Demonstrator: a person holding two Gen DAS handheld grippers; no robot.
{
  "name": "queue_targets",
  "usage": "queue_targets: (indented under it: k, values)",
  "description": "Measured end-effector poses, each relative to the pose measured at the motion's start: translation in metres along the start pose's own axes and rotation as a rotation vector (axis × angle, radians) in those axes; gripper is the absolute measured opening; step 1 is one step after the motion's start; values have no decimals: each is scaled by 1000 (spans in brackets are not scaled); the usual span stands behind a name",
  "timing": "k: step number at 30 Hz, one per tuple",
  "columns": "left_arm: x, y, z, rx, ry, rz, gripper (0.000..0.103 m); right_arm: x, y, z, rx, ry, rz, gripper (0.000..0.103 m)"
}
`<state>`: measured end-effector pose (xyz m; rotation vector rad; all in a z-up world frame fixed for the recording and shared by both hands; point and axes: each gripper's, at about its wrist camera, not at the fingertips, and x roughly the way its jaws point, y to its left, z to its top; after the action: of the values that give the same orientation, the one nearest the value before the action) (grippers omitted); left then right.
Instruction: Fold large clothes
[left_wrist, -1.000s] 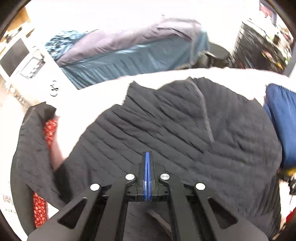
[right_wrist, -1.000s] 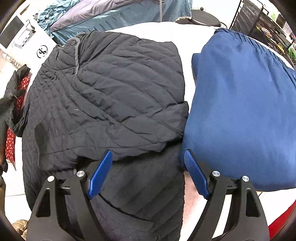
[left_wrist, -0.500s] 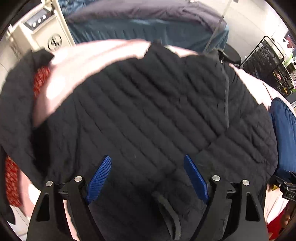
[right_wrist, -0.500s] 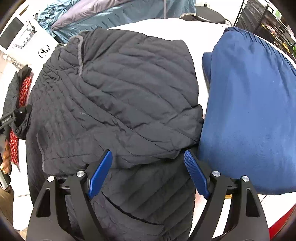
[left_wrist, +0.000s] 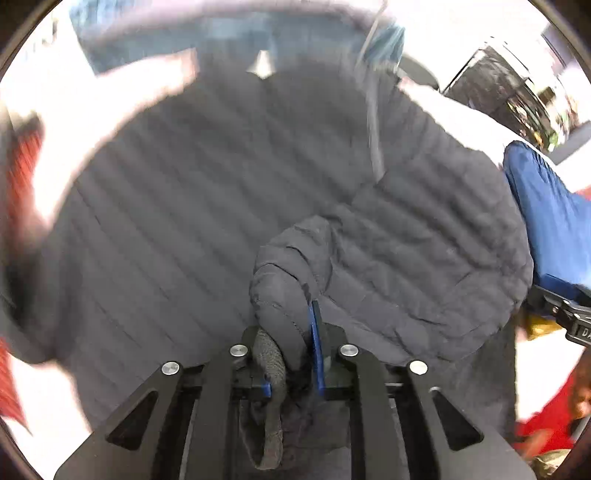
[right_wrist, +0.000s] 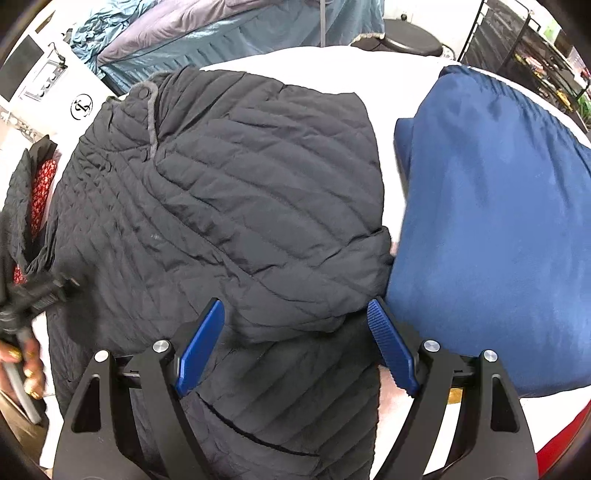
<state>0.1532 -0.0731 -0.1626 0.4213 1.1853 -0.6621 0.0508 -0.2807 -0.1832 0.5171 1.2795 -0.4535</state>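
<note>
A black quilted jacket (right_wrist: 229, 206) lies spread on a white-covered table, one side folded over the body. It also fills the left wrist view (left_wrist: 177, 206). My left gripper (left_wrist: 295, 332) is shut on a bunched fold of the jacket near its grey knit cuff (left_wrist: 271, 365). My right gripper (right_wrist: 295, 332) is open and empty, hovering over the jacket's lower folded edge. The left gripper (right_wrist: 40, 291) shows at the left edge of the right wrist view, held by a hand.
A folded blue garment (right_wrist: 487, 221) lies right of the jacket, touching it. Teal and purple bedding (right_wrist: 221, 33) is heaped beyond the table. A black wire rack (right_wrist: 524, 48) stands at the back right. A black and red garment (right_wrist: 33, 192) hangs at the left.
My left gripper went from shut to open, then closed on a fold of the jacket and lifted it. My right gripper stayed open and drifted slightly left over the jacket.
</note>
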Motion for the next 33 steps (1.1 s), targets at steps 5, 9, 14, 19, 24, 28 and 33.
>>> queue_targets:
  k: [5,9,14,19,24,28,33]
  values:
    - [-29,17,45,33,-121,127,17,-9,0,7,1,-41,-10,79]
    - [15,15,44,97,75,150,42,-9,8,14,-34,-43,-8,79]
    - [29,29,19,22,115,286,71,-9,24,25,-97,-68,-25,79]
    - [-11,52,20,-267,-20,119,80,-2,42,45,-145,-76,-17,79]
    - [6,13,28,-111,8,118,86,19,62,64,-187,-46,-13,79]
    - [64,-7,23,-49,171,142,93,64,71,65,-241,82,-90,81]
    - [101,1,13,-103,284,105,98,114,71,52,-310,192,-163,89]
